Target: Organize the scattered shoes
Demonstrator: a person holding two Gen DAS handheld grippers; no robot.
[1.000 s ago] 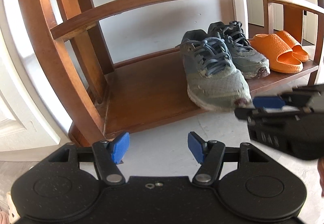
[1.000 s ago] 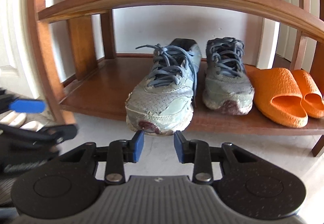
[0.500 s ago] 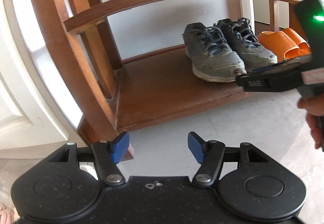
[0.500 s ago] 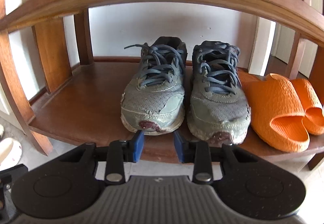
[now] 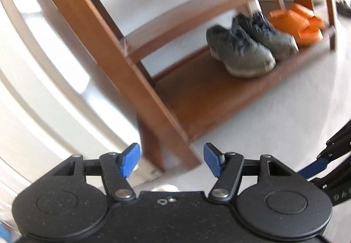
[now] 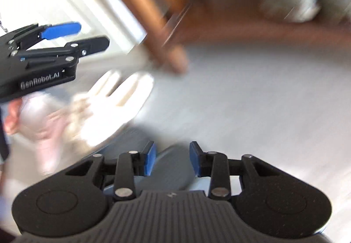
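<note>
In the left wrist view, two grey sneakers [image 5: 241, 54] stand side by side on the bottom board of the wooden shoe rack [image 5: 197, 98], with orange slides [image 5: 296, 21] to their right. My left gripper [image 5: 171, 159] is open and empty, off the rack's left leg. The right wrist view is blurred. My right gripper [image 6: 172, 160] points at the floor with its jaws opening; a grey rounded thing [image 6: 169, 173] shows between and beyond the pads, untouched. A pair of white slippers [image 6: 122, 93] lies on the floor just ahead to the left. The left gripper [image 6: 92, 34] hovers above them.
Pale floor [image 6: 252, 111] spreads in front of the rack. The rack's left leg [image 6: 162, 45] stands close behind the white slippers. A white door or wall [image 5: 43, 89] runs along the left. A hand [image 6: 13, 115] shows at the left edge.
Both grippers have backed away from the rack. The right view swung down and left from the sneakers to the floor and white slippers, its jaws widening. The left gripper rose and rolled.
</note>
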